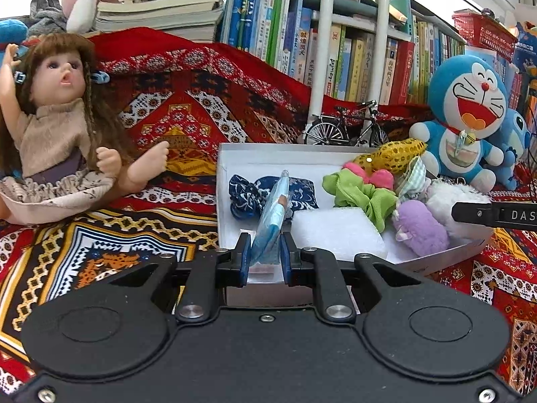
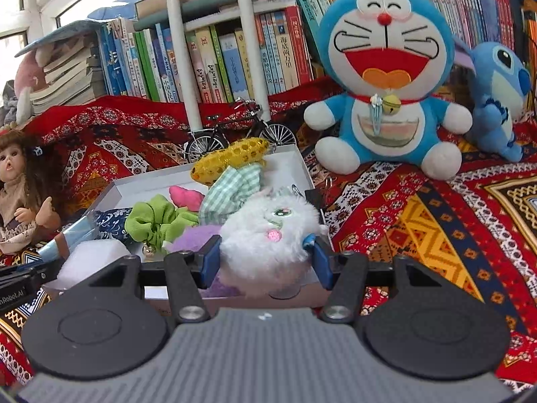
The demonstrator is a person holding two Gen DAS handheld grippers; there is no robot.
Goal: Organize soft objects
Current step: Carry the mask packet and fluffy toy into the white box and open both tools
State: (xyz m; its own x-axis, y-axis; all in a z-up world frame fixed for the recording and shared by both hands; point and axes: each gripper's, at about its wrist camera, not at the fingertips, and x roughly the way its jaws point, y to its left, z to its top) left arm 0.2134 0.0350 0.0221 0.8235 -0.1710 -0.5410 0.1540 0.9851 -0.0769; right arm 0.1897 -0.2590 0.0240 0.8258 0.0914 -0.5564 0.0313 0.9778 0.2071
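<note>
Over a shallow white cardboard box [image 1: 235,154] of soft things, the left gripper [image 1: 265,257] clamps a light-blue plastic-wrapped packet [image 1: 270,221], while the right gripper [image 2: 265,262] grasps a fluffy white plush toy [image 2: 268,235].

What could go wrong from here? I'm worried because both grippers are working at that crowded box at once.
The left gripper pinches only the lower end of the blue packet, so it could slip or flop. The right gripper spans the white fluffy toy, whose pile may snag the purple plush beside it. The white box is light-looking; tugging could drag it across the cloth.
</note>
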